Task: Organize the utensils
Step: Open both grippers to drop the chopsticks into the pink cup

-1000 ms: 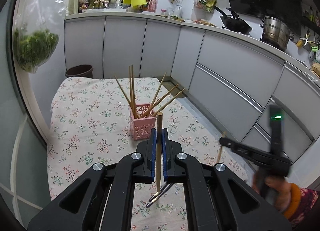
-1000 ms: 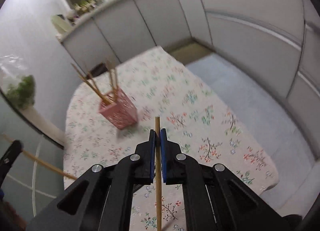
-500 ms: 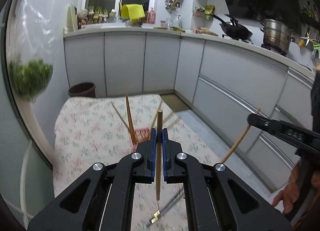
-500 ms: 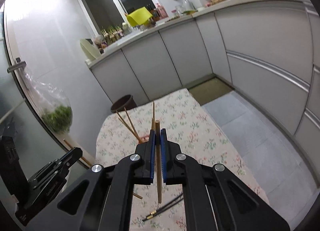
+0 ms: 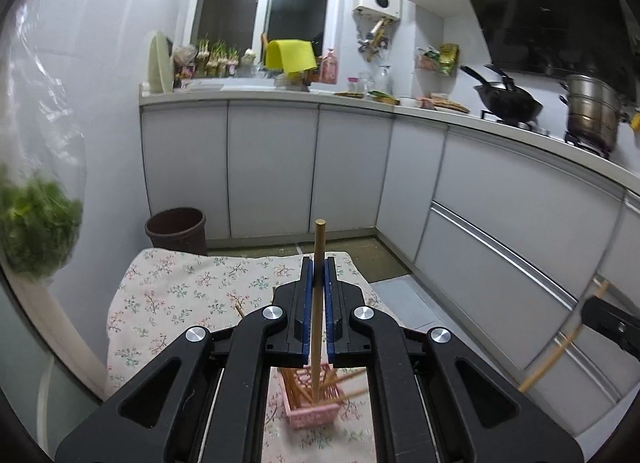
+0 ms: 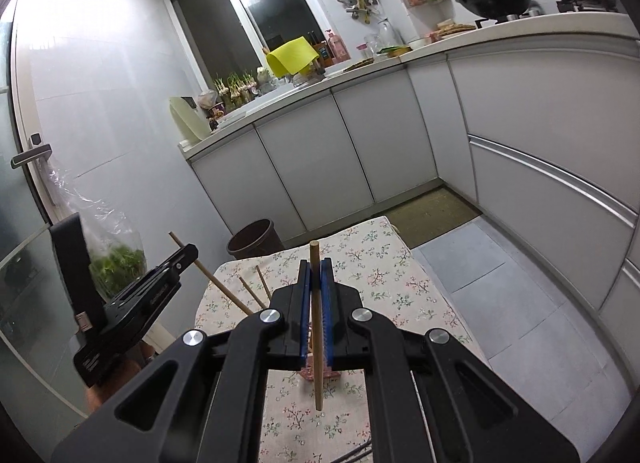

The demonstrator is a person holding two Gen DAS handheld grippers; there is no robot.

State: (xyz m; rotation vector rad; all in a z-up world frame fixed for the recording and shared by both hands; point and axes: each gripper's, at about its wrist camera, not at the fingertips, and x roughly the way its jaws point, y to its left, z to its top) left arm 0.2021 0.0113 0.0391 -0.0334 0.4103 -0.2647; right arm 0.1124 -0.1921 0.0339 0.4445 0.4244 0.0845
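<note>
My left gripper (image 5: 319, 263) is shut on a wooden chopstick (image 5: 318, 303), held upright above the pink utensil holder (image 5: 314, 407), which holds several chopsticks. The chopstick's lower tip hangs over the holder's mouth. My right gripper (image 6: 316, 263) is shut on another wooden chopstick (image 6: 317, 327), held upright above the floral tablecloth (image 6: 380, 263), with the pink holder (image 6: 320, 373) partly hidden behind its jaws. The left gripper (image 6: 182, 257) with its chopstick shows at the left of the right wrist view. The right gripper (image 5: 590, 305) shows at the right edge of the left wrist view.
A brown bin (image 5: 176, 227) stands beyond the table's far edge. White cabinets (image 5: 500, 199) run along the back and right. A bag of greens (image 5: 36, 223) hangs at the left. Dark utensils (image 6: 356, 453) lie on the cloth near the bottom edge.
Both grippers have risen and tilted up, each still holding its chopstick. The left gripper has moved over the pink holder, which now lies under its jaws.
</note>
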